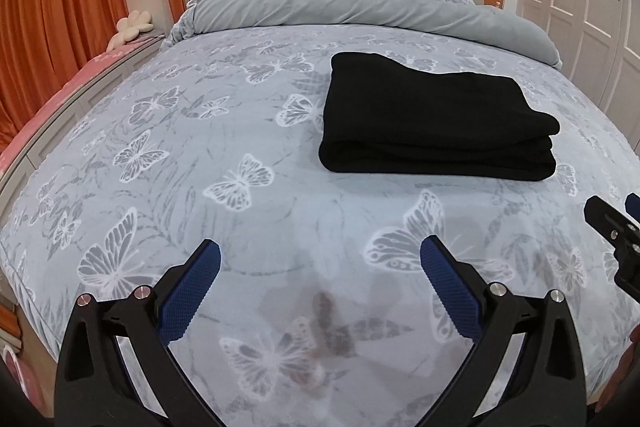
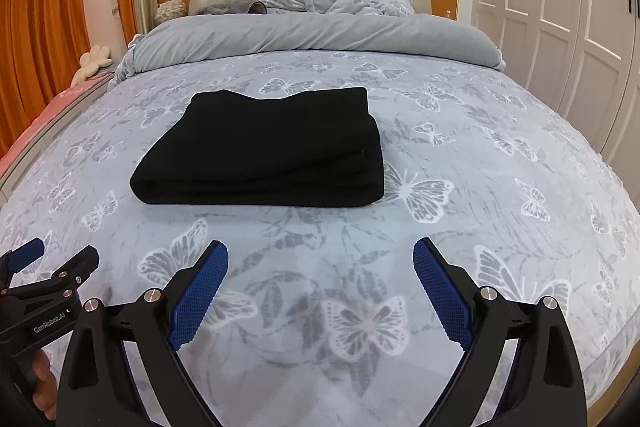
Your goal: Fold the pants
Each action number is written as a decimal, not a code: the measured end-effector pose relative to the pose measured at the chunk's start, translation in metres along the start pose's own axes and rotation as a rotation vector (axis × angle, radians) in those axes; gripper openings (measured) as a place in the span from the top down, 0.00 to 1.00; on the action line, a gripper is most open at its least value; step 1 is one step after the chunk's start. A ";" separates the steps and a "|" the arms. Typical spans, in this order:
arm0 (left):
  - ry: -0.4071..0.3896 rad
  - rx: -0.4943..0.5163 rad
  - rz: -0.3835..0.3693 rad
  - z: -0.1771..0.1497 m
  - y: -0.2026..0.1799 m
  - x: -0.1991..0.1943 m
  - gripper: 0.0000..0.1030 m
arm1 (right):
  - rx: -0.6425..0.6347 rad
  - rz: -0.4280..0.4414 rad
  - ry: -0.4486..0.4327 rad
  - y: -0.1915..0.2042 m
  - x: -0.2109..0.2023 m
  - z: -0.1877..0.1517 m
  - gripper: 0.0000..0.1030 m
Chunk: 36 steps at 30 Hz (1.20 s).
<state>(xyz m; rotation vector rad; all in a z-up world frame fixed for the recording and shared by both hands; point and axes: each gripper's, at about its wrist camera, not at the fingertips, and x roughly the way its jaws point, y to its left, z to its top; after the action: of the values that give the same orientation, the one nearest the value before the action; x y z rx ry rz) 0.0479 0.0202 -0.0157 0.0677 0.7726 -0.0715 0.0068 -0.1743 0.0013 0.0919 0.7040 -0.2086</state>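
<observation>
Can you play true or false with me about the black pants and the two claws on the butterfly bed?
1. The black pants lie folded in a neat stack on the butterfly bedspread. True.
2. The right claw is pinching the pants. False: it is open and holds nothing, and bare bedspread lies between it and the pants.
3. The left claw is open too. True.
4. The pants are red. False: they are black.
5. A rolled-back grey duvet lies across the bed beyond the pants. True.
6. The pants hang off the edge of the bed. False: they rest flat with bedspread showing all around them.
</observation>
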 end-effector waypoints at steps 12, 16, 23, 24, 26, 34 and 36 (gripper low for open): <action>-0.008 0.017 -0.003 0.001 -0.007 0.000 0.05 | -0.004 0.002 -0.001 -0.001 0.000 0.000 0.11; -0.014 0.022 -0.013 0.000 -0.009 -0.001 0.05 | -0.002 0.002 -0.001 -0.001 0.000 0.000 0.11; -0.020 0.024 -0.030 0.000 -0.012 -0.003 0.05 | -0.003 0.003 0.000 -0.001 0.001 0.000 0.11; -0.016 0.017 -0.037 0.000 -0.011 -0.002 0.05 | -0.003 -0.001 -0.001 0.000 0.000 0.000 0.11; -0.016 0.007 -0.036 0.000 -0.010 -0.002 0.05 | -0.001 0.001 -0.001 0.000 0.000 0.000 0.11; -0.016 -0.010 -0.042 0.001 -0.006 -0.001 0.05 | -0.003 0.001 0.000 0.001 0.001 0.000 0.11; -0.030 -0.004 -0.033 0.001 -0.007 -0.001 0.05 | -0.004 0.000 -0.001 0.001 0.000 0.000 0.11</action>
<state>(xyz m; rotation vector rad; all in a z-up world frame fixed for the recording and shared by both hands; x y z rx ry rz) 0.0469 0.0131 -0.0148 0.0502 0.7439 -0.1017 0.0069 -0.1731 0.0010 0.0881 0.7037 -0.2076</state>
